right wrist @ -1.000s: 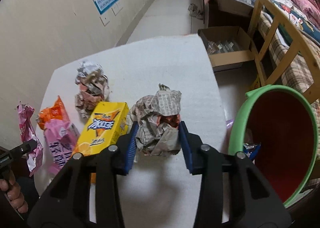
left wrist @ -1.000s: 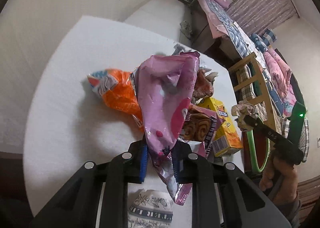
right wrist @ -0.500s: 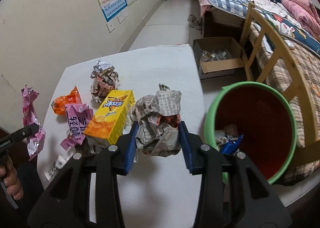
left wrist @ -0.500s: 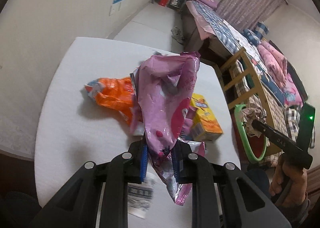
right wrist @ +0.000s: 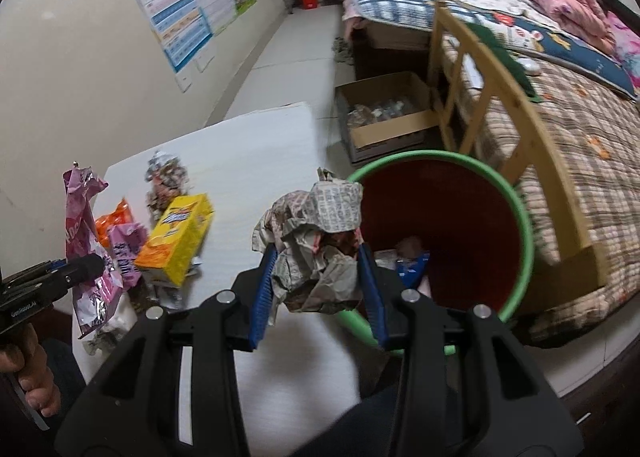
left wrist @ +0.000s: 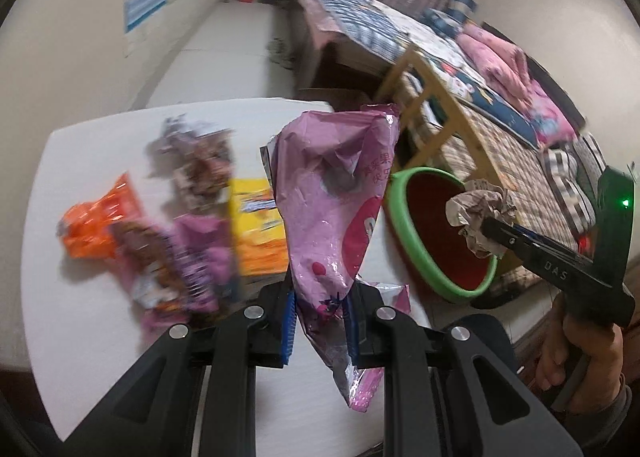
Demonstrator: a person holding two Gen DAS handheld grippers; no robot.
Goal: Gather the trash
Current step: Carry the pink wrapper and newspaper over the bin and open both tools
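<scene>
My left gripper (left wrist: pixel 320 311) is shut on a crumpled pink snack wrapper (left wrist: pixel 336 193), held up above the white table (left wrist: pixel 80 329); the same pink snack wrapper (right wrist: pixel 82 241) shows at the left of the right wrist view. My right gripper (right wrist: pixel 318 293) is shut on a ball of crumpled newspaper (right wrist: pixel 316 241), at the near rim of a green bin (right wrist: pixel 524 217) with a red inside. From the left wrist view, the newspaper ball (left wrist: pixel 478 217) hangs over the green bin (left wrist: pixel 416 257). Some trash lies at the bin's bottom.
On the table lie an orange wrapper (left wrist: pixel 96 229), a yellow box (right wrist: pixel 176 245), a small pink packet (right wrist: pixel 126 253) and a crumpled foil wad (right wrist: pixel 166 177). A cardboard box (right wrist: pixel 388 121) sits on the floor by a wooden bed frame (right wrist: pixel 492 97).
Both grippers have risen and swung toward the green bin, each keeping its load. The newspaper ball has gone from over the table to the bin's rim. The left view has rolled.
</scene>
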